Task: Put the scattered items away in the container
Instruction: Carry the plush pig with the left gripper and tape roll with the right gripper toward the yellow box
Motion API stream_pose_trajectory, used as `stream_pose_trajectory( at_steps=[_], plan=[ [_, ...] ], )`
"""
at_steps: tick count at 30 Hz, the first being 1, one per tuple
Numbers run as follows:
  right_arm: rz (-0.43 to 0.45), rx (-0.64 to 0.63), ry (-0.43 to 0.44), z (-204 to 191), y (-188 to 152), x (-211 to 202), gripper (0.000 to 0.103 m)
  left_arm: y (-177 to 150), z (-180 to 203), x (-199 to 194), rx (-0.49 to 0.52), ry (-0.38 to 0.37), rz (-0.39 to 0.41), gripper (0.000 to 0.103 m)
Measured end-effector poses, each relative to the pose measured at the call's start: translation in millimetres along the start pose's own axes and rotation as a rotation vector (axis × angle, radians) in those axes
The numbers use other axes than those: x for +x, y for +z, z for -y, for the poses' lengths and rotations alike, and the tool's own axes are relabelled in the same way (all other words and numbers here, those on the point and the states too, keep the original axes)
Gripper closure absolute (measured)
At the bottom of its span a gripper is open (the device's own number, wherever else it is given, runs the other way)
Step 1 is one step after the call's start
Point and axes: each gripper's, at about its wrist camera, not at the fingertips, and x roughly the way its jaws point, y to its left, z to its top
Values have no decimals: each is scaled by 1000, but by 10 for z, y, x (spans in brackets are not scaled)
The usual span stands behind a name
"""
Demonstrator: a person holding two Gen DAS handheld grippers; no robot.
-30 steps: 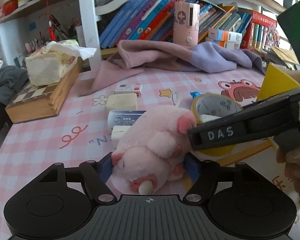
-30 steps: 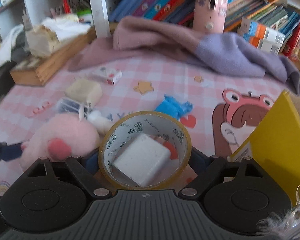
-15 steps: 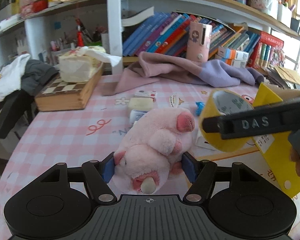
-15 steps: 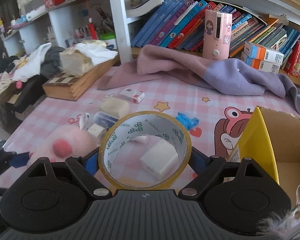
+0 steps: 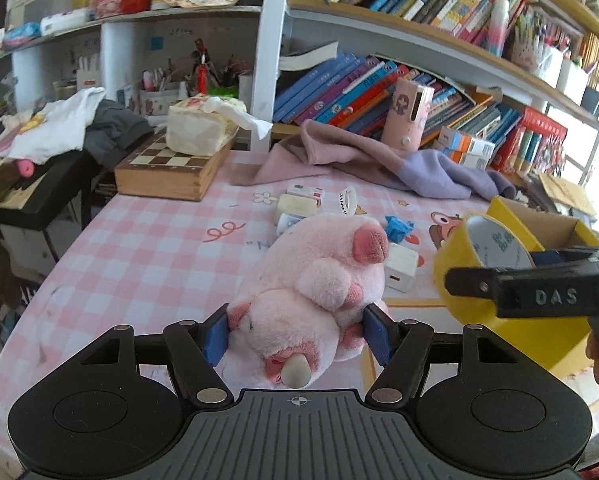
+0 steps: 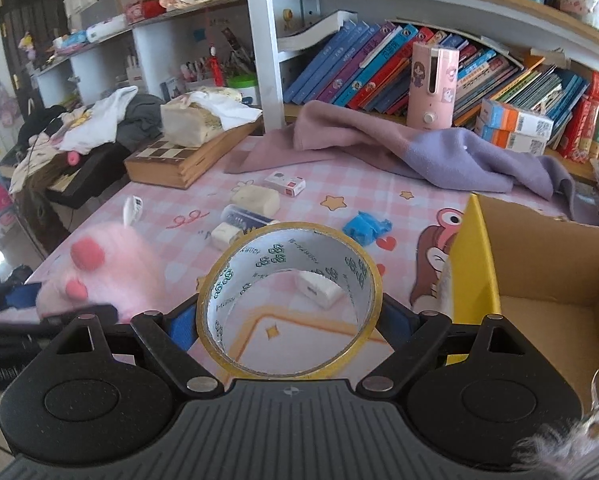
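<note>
My left gripper (image 5: 297,330) is shut on a pink plush pig (image 5: 311,284) and holds it above the pink checked table; the pig also shows at the left of the right wrist view (image 6: 99,276). My right gripper (image 6: 289,320) is shut on a roll of yellow tape (image 6: 363,276), held in the air just left of the open yellow cardboard box (image 6: 539,280). In the left wrist view the tape (image 5: 495,248) and the right gripper sit at the right, in front of the box (image 5: 539,220).
Small items lie on the table: a white charger (image 5: 399,272), a blue crumpled wrapper (image 6: 365,226), a cream soap bar (image 6: 255,198), a small red-and-white box (image 6: 285,182), a clear case (image 6: 243,216). A purple cloth (image 6: 419,152), a chessboard box (image 5: 171,168) and bookshelves stand behind.
Both grippers have risen well above the table with their loads. The tape has moved right, toward the box, and the charger it lay around stays on the table.
</note>
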Motion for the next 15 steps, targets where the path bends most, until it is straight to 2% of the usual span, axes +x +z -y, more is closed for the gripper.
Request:
stream_pose_trajectory(
  at_steps=[6,15],
  plan=[
    [5,3,-17,-57,-240,-334,15,-159,-31,-327,-52,-34,26,36],
    [-7,6,12,-254,-638,-794,15,-438,-140,-862,-237,-136,33,39]
  ],
)
